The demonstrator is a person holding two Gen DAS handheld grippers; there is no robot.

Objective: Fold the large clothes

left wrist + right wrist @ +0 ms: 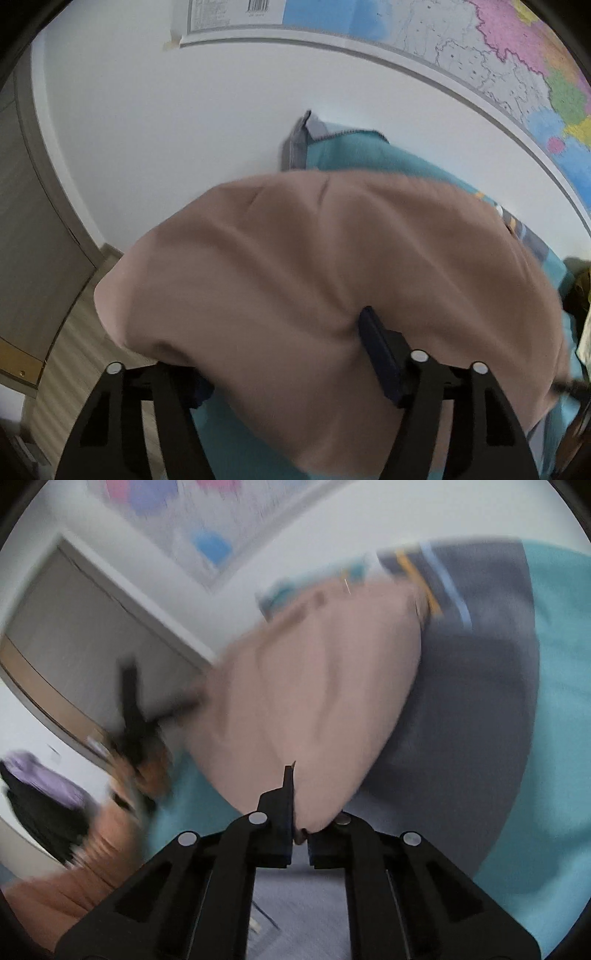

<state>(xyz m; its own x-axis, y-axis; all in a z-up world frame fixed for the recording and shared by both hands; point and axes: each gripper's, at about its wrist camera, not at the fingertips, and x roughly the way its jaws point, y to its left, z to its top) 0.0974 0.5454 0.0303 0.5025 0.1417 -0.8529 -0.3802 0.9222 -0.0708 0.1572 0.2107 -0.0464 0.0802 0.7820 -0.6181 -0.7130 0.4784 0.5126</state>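
A large dusty-pink garment (314, 258) lies bunched on a bed with a teal sheet (354, 155). In the left wrist view my left gripper (284, 350) stands open, jaws wide apart. The cloth drapes over its left finger and rests against the right finger (376, 350). In the right wrist view the pink garment (314, 686) spreads ahead over a grey blanket (461, 738). My right gripper (298, 797) is shut on a fold of the garment at its near edge, and the cloth hides its right finger. The left gripper (133, 716) shows blurred at the garment's far left, a hand (147, 771) behind it.
A wall map (480, 55) hangs above the bed. A door (29, 221) and striped wooden floor (74, 350) lie to the left. The teal sheet (554, 701) runs on to the right. A blurred purple and black shape (37, 786) sits at the left edge.
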